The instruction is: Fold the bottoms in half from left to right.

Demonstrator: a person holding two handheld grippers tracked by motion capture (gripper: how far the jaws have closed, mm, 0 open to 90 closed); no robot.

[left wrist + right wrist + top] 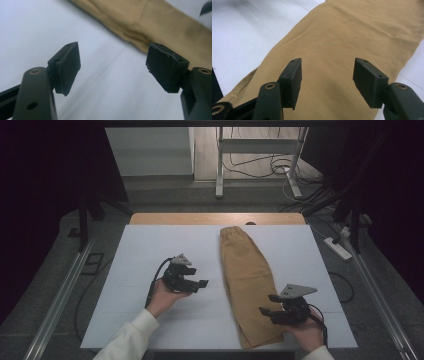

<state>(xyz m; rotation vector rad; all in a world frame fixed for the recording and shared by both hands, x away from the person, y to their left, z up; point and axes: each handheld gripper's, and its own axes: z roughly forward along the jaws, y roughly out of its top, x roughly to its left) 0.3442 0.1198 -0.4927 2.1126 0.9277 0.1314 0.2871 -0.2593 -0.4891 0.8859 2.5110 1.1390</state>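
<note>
Folding the tan trousers (247,282) well means bringing the empty, wide-jawed left gripper (200,284) to their edge while the right gripper (266,310), jaws also wide and empty, pinches the hem on the tabletop (150,250)

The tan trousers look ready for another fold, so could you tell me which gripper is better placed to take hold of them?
Probably the right gripper: it hovers open directly over the tan trousers near their hem end. The left gripper, also open, is over the bare white table, beside the trousers' edge.
</note>
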